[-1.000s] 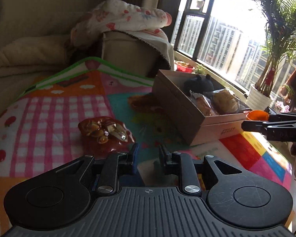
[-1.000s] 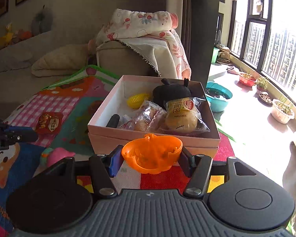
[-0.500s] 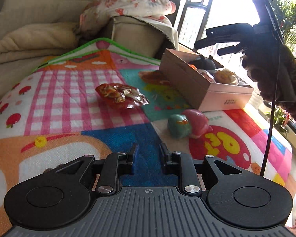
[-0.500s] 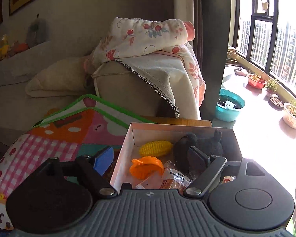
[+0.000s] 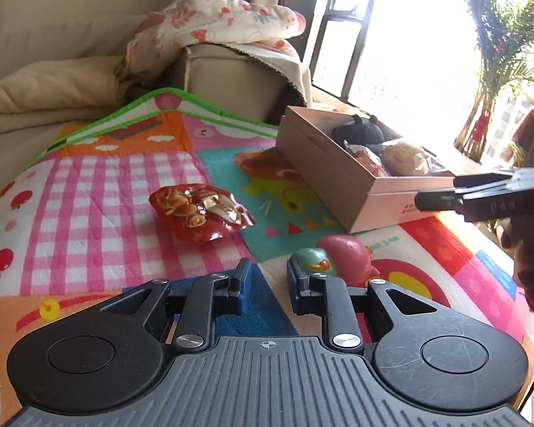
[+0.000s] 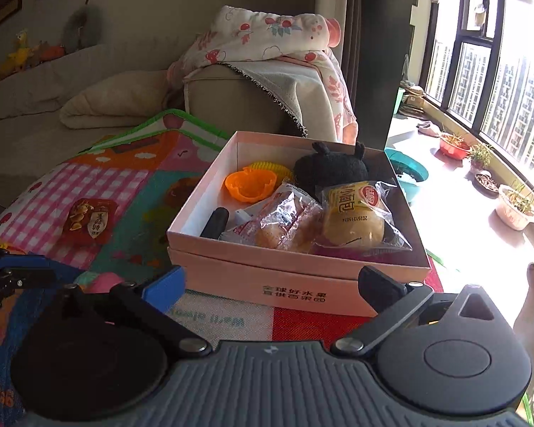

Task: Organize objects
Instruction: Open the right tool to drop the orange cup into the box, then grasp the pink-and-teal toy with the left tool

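A pink cardboard box (image 6: 302,284) stands on the play mat and holds an orange cup (image 6: 251,185), a yellow corn toy (image 6: 268,168), a black plush (image 6: 333,167) and wrapped buns (image 6: 356,224). My right gripper (image 6: 272,284) is open and empty, just in front of the box. It shows from the side in the left wrist view (image 5: 445,195). My left gripper (image 5: 265,279) is open and empty, low over the mat. A green and pink toy (image 5: 333,258) lies just ahead of its right finger. A red snack packet (image 5: 201,211) lies further ahead; it also shows in the right wrist view (image 6: 89,222).
The colourful play mat (image 5: 89,178) covers the floor. A sofa arm with a floral blanket (image 5: 213,25) stands behind the box. A window and potted plants (image 6: 516,206) are at the right. A teal basin (image 6: 409,174) sits behind the box.
The orange cup has left my right gripper and now lies in the box. My right gripper has opened and drawn back from over the box. My left gripper has moved towards the green and pink toy.
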`<move>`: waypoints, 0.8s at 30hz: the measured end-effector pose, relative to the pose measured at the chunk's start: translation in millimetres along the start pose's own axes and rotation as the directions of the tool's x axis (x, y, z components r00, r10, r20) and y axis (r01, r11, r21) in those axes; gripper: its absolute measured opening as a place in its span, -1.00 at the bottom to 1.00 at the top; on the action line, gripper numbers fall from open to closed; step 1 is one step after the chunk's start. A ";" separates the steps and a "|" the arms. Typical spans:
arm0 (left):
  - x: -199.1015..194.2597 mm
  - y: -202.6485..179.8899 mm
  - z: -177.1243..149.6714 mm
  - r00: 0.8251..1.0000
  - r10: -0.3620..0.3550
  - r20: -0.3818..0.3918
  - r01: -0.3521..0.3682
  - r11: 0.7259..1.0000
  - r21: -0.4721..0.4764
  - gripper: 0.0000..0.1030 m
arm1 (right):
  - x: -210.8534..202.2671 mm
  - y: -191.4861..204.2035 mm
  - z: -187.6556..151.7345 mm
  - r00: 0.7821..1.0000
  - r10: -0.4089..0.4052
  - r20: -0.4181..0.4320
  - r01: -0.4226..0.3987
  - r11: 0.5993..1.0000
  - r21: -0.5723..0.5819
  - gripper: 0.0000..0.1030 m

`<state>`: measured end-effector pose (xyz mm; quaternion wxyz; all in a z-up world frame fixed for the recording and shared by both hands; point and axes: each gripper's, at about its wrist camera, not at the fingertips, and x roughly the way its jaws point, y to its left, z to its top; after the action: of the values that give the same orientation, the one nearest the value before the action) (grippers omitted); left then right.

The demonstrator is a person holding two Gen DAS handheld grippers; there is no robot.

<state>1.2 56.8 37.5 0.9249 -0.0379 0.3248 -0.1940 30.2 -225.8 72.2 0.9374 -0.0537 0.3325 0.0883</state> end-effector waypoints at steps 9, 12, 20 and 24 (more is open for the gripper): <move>5.7 -33.9 20.8 0.993 -0.110 -0.029 0.113 0.930 0.349 -0.53 | 14.8 0.5 -51.0 0.993 0.053 -0.102 -0.044 0.996 0.080 1.00; 19.9 -50.1 22.7 0.989 -0.117 -0.088 0.145 0.854 0.499 -0.50 | 10.7 2.1 -53.6 0.995 0.051 -0.083 -0.044 0.996 0.079 1.00; 39.0 -64.5 31.1 0.961 -0.149 -0.233 0.263 0.747 0.610 -0.48 | 9.0 1.5 -55.9 0.994 0.075 -0.083 -0.068 0.994 0.083 1.00; 36.6 -58.6 30.8 0.950 -0.150 -0.272 0.291 0.736 0.611 -0.47 | 9.5 0.7 -56.1 0.994 0.077 -0.082 -0.070 0.994 0.085 1.00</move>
<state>26.7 -13.1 51.8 0.8130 0.2634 0.3247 -0.4052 2.9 -232.8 22.7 0.9200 -0.0068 0.3770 0.1068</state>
